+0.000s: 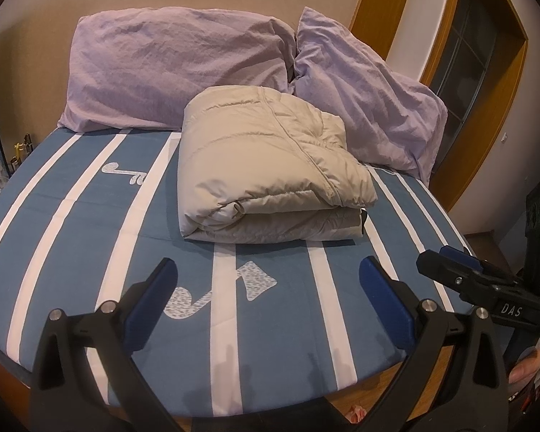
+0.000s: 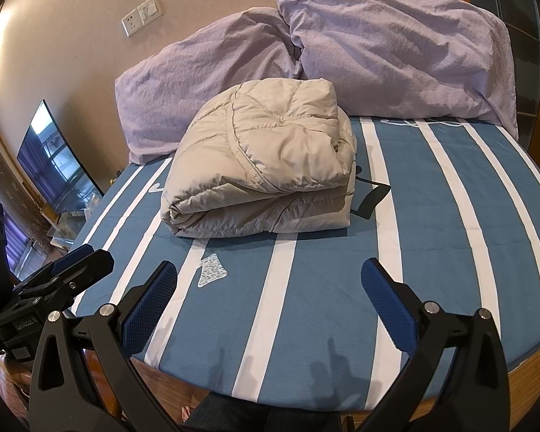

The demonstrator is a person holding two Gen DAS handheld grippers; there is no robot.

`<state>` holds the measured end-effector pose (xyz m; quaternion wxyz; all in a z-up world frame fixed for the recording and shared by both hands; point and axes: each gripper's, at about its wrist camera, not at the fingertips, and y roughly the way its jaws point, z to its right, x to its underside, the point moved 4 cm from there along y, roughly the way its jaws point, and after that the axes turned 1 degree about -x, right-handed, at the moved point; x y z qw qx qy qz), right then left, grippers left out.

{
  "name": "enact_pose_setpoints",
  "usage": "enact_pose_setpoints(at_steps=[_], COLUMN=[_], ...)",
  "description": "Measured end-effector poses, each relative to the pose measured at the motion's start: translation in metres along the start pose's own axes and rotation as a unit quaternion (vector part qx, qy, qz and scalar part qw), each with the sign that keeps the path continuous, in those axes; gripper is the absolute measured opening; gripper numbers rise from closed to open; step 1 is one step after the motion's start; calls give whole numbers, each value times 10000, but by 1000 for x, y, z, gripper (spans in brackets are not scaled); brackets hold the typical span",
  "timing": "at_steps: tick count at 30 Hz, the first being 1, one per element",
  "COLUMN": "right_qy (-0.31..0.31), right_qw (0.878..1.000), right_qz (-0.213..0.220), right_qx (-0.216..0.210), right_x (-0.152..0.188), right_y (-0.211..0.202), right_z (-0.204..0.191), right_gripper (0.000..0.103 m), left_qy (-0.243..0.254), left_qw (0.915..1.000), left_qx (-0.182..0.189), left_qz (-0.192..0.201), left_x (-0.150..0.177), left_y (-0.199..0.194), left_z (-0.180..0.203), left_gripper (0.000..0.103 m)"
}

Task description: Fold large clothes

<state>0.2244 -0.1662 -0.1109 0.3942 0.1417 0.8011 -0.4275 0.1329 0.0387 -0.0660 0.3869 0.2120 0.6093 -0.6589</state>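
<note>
A beige padded jacket [image 1: 270, 169] lies folded into a thick bundle in the middle of the blue and white striped bed [image 1: 72, 223]. My left gripper [image 1: 268, 270] hangs open over the bed's near edge, short of the bundle, nothing between its blue pads. The right gripper [image 1: 446, 264] shows at the right of the left wrist view. In the right wrist view the same folded jacket [image 2: 266, 158] sits ahead on the bed [image 2: 450, 216]. My right gripper [image 2: 270, 273] is open and empty, held back from it. The left gripper [image 2: 79, 262] shows at the left.
Two lilac pillows [image 1: 176, 68] [image 1: 363, 86] lean on the wall behind the jacket. A wooden door frame [image 1: 486, 82] stands at the right. A dark screen [image 2: 54, 158] and cluttered low furniture sit left of the bed. A person's hand [image 1: 525, 367] shows at far right.
</note>
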Motion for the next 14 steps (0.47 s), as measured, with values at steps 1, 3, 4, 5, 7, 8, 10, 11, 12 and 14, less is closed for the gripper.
enact_pose_setpoints(at_steps=[1, 3, 4, 5, 7, 8, 10, 11, 12, 14], right_qy=[3, -3, 1, 1, -2, -3, -1, -1, -3, -1], right_qw=[10000, 10000, 10000, 10000, 10000, 10000, 10000, 10000, 10000, 10000], right_qz=[1, -1, -2, -4, -8, -8, -6, -8, -7, -6], right_qx=[3, -5, -2, -2, -7, -6, -6, -9, -7, -2], right_x=[0, 0, 0, 0, 0, 0, 0, 1, 0, 0], right_y=[0, 0, 0, 0, 0, 0, 0, 0, 0, 0], right_z=[-1, 1, 0, 0, 1, 1, 1, 0, 0, 1], right_gripper=[102, 102, 102, 102, 102, 102, 102, 102, 102, 102], left_qy=[6, 21, 27, 23, 25, 19, 14, 5, 12, 5], left_qw=[10000, 10000, 10000, 10000, 10000, 10000, 10000, 10000, 10000, 10000], left_qx=[8, 6, 4, 4, 3, 0, 5, 6, 3, 3], left_qz=[1, -10, -16, -15, -17, -12, -18, -22, -22, -30], left_x=[0, 0, 0, 0, 0, 0, 0, 1, 0, 1], left_y=[0, 1, 1, 1, 1, 1, 2, 2, 2, 2], left_z=[0, 1, 1, 1, 2, 1, 1, 1, 0, -1], left_gripper=[101, 101, 101, 101, 101, 101, 101, 101, 101, 101])
